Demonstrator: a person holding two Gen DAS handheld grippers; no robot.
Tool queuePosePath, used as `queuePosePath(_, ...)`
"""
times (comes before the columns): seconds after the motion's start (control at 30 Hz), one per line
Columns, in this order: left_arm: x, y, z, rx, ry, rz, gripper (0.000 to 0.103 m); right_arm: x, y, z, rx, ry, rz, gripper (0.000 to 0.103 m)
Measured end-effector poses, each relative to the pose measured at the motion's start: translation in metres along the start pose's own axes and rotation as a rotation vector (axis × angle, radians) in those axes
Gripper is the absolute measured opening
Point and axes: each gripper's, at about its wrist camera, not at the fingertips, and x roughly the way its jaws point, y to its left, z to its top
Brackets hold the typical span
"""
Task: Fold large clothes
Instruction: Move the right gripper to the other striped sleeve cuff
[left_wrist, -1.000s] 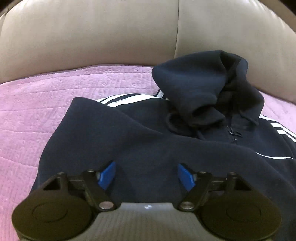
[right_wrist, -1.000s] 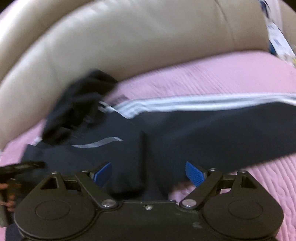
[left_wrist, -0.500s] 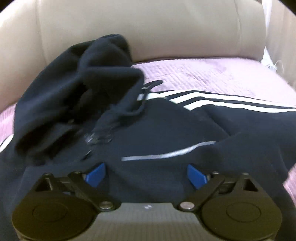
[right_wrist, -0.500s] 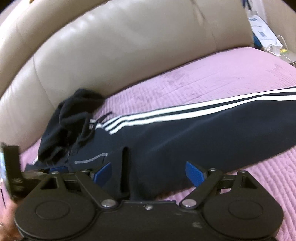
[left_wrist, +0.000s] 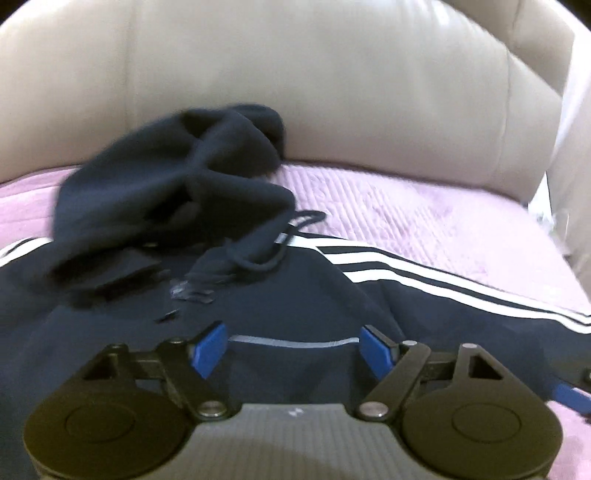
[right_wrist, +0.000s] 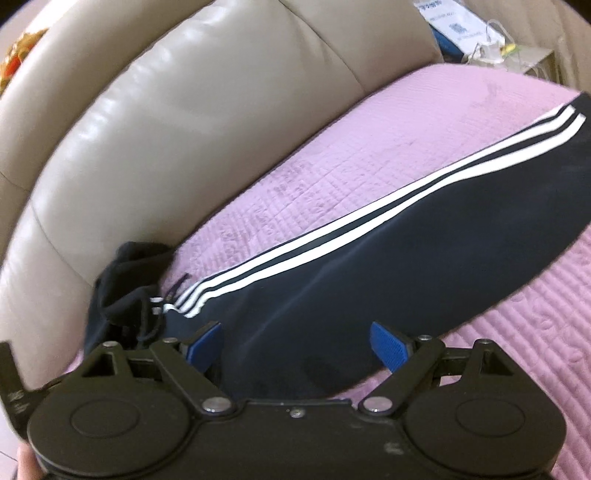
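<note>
A dark navy hooded jacket (left_wrist: 288, 306) with white sleeve stripes lies on a pink quilted cover (left_wrist: 424, 218). Its hood (left_wrist: 177, 184) is bunched at the back left against the sofa. My left gripper (left_wrist: 293, 345) is open and empty, low over the jacket's chest by a thin grey stripe. In the right wrist view the long striped sleeve (right_wrist: 406, 236) stretches up to the right. My right gripper (right_wrist: 297, 345) is open and empty, just over the sleeve's near end. The hood shows there (right_wrist: 129, 284) at the left.
A beige leather sofa back (left_wrist: 332, 92) rises behind the cover and also shows in the right wrist view (right_wrist: 184, 110). Papers and small clutter (right_wrist: 480, 33) sit past the sofa's far right end. Part of the other gripper (left_wrist: 569, 395) shows at the right edge.
Both grippers have swung to the right along the jacket. The left view went from the jacket's left shoulder to its chest and right sleeve. The right view now shows the whole sleeve.
</note>
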Motion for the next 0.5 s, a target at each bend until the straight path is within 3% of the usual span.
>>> queuePosePath(0.1,-0.043,0.007,-0.009,0.004,0.019,0.046,0.083,0.002,0.002,-0.002,-0.006,0.020,0.015,0.102)
queuePosePath(0.27,-0.090,0.029,-0.032,0.010,0.103,0.188,0.086,0.001,0.012,-0.008,-0.058,0.037,0.025,0.102)
queuePosePath(0.5,-0.098,0.072,-0.065,-0.042,0.130,0.209,0.086,-0.041,-0.005,-0.051,-0.029,0.037,0.063,0.102)
